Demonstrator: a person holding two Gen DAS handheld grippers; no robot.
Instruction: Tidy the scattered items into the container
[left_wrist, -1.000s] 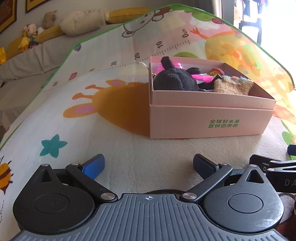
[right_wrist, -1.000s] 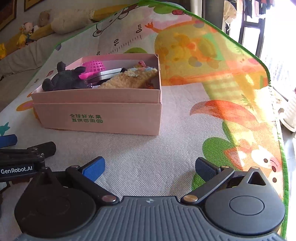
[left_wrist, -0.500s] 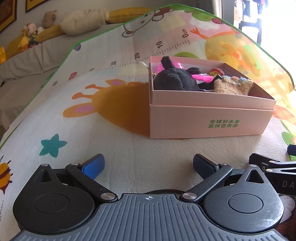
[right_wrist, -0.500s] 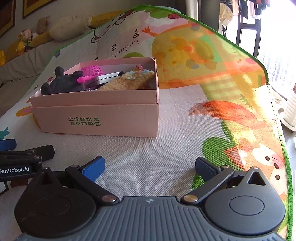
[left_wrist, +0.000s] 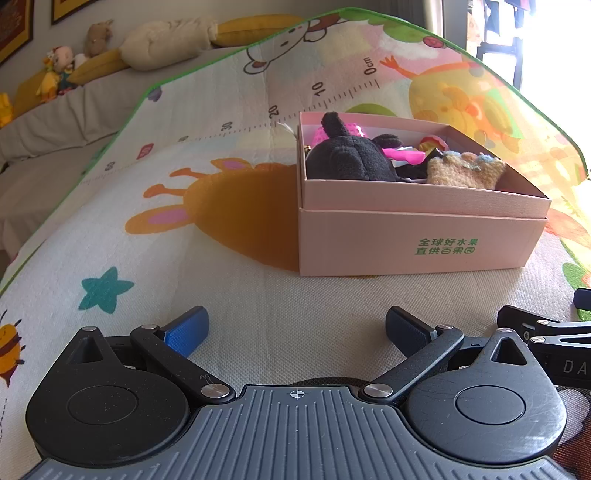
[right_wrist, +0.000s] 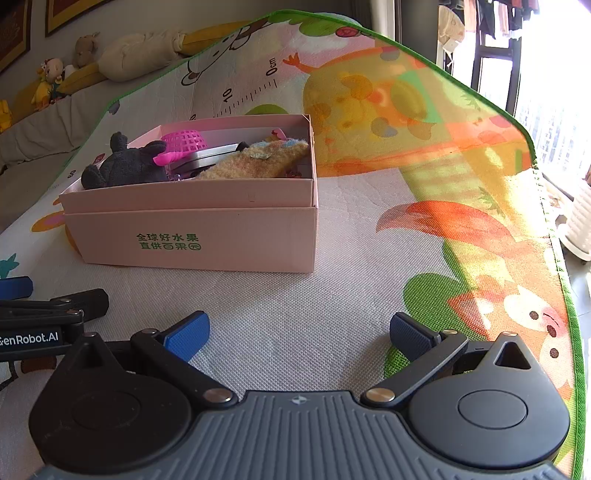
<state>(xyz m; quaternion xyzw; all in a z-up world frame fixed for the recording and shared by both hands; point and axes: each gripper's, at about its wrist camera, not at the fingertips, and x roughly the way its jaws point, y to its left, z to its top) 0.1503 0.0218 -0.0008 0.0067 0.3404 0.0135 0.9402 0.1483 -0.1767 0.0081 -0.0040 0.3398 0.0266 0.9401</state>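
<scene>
A pink cardboard box (left_wrist: 417, 236) (right_wrist: 207, 240) with green print stands on a cartoon play mat. Inside it lie a black plush toy (left_wrist: 351, 158) (right_wrist: 122, 166), a pink mesh item (right_wrist: 183, 142), a tan knitted piece (left_wrist: 465, 173) (right_wrist: 255, 162) and a flat silver object (right_wrist: 210, 155). My left gripper (left_wrist: 295, 328) hovers low over the mat in front of the box, open, with nothing between its fingers. My right gripper (right_wrist: 299, 332) is open too and holds nothing, near the box's right front corner. Each gripper shows at the edge of the other's view.
The play mat (left_wrist: 229, 295) (right_wrist: 424, 229) lies over a wide surface, with green trim at its edges. Stuffed toys and cushions (left_wrist: 110, 55) line a grey sofa at the back left. A white ribbed pot (right_wrist: 580, 221) stands past the mat's right edge.
The right gripper's view has shifted slightly, with the box now sitting a little further left and lower. The left gripper has stayed still. Both remain open.
</scene>
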